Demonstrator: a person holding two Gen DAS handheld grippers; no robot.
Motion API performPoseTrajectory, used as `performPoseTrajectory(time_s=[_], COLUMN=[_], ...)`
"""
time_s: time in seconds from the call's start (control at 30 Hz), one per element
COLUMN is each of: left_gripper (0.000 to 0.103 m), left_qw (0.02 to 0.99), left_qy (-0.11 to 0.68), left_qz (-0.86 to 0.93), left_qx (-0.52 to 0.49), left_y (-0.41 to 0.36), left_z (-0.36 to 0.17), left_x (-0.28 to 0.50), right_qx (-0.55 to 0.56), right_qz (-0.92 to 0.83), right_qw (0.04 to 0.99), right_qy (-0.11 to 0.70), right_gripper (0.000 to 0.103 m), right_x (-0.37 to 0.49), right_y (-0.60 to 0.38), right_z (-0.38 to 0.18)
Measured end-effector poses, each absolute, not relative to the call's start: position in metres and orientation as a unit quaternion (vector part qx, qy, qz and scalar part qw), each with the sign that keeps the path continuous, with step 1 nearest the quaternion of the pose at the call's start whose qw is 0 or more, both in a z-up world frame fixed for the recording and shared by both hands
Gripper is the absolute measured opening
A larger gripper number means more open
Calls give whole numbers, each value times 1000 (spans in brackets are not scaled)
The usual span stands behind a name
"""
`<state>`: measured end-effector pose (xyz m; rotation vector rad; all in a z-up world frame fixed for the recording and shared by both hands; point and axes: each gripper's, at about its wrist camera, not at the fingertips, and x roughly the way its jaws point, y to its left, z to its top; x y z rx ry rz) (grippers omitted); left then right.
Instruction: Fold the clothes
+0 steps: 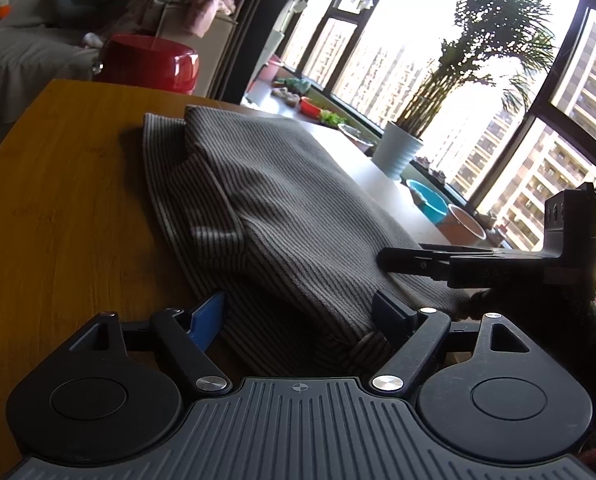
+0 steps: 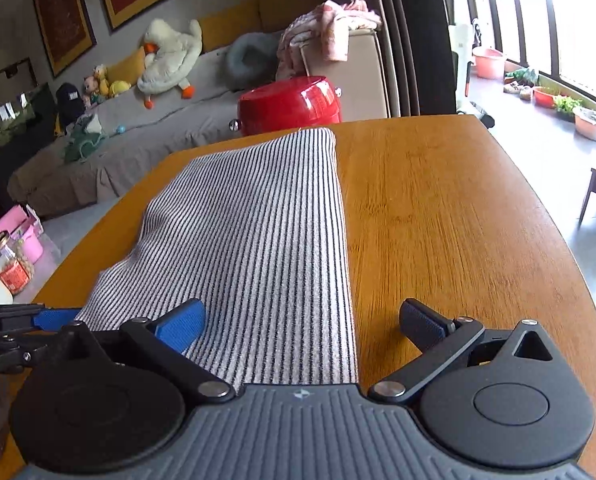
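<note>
Wood, warm and honey-coloured, makes up the bench [image 2: 458, 208], the largest thing in either view; its far edge curves away toward a sofa and a red tub [image 2: 287, 100] beyond it.

On the bench lies the striped garment [image 2: 257, 232], grey with thin dark lines, already folded into a long narrow band. In the right wrist view it runs from the near edge of the bench up toward the far edge, its right side a straight, clean fold line. In the left wrist view the cloth shows doubled layers, one panel lying over another, with the lowest layer peeking out along the side nearer the bench's rounded edge.

The left tool [image 1: 298, 316] stands wide open, its fingers either side of the near end of the garment, gripping nothing. The right tool [image 2: 298, 324] is likewise spread wide; its left finger [image 2: 181, 326] rests over the cloth and its right finger over bare wood, so the fold line lies between them, unheld.

By the look of it, the lengthwise folds are done and the crosswise fold is the step in hand. The next move would call for both tools to close on the two near corners, pinching every layer together, then lift and carry that end over toward the far end without letting the layers slide apart.
</note>
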<state>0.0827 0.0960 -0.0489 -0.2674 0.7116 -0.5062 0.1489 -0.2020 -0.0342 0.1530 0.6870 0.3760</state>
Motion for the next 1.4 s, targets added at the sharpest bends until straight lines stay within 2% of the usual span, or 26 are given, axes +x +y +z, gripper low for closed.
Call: performPoseTrajectory(time_s=[0.17, 0.4, 0.43, 0.6, 0.7, 0.77, 0.87, 0.93, 1.03, 1.1, 1.2, 1.3, 1.33, 1.4], left_gripper=[92, 93, 99, 99, 99, 99, 99, 99, 99, 99, 99, 99, 99, 99], left_qw=[898, 897, 899, 906, 909, 912, 916, 916, 918, 919, 921, 925, 926, 930], left_qy=[341, 344, 347, 344, 345, 342, 339, 337, 334, 332, 331, 329, 328, 322], left_qz=[-250, -241, -230, -192, -170, -161, -151, -148, -145, -143, -140, -131, -128, -123], left_qx=[-121, -134, -134, -152, -160, -159, -155, -157, -157, -156, -149, -138, -135, -128], left_y=[92, 100, 103, 124, 135, 139, 142, 142, 141, 141, 140, 141, 141, 143], left_z=[-49, -49, -50, -48, -45, -42, -38, -35, -31, -29, -25, -21, -20, -17], left_x=[82, 83, 83, 82, 82, 80, 78, 77, 76, 75, 73, 70, 70, 67], right_qx=[58, 20, 19, 13, -49, -89, -102, -94, -118, -142, -155, -183, -200, -245], right_qz=[197, 225, 225, 215, 203, 214, 258, 294, 319, 312, 314, 333, 346, 374], right_qw=[915, 900, 900, 908, 924, 929, 925, 914, 891, 896, 895, 890, 884, 865], right_qy=[348, 373, 372, 359, 320, 289, 258, 262, 299, 283, 275, 251, 242, 229], right_gripper=[103, 103, 103, 103, 101, 76, 56, 56, 56, 59, 62, 73, 82, 85], right_x=[151, 146, 145, 137, 125, 112, 94, 87, 82, 74, 72, 60, 55, 40], right_y=[-202, -199, -199, -200, -192, -183, -170, -159, -135, -126, -125, -132, -134, -130], right_z=[-32, -27, -27, -28, -15, 0, 22, 26, 3, -10, -3, 12, 16, 18])
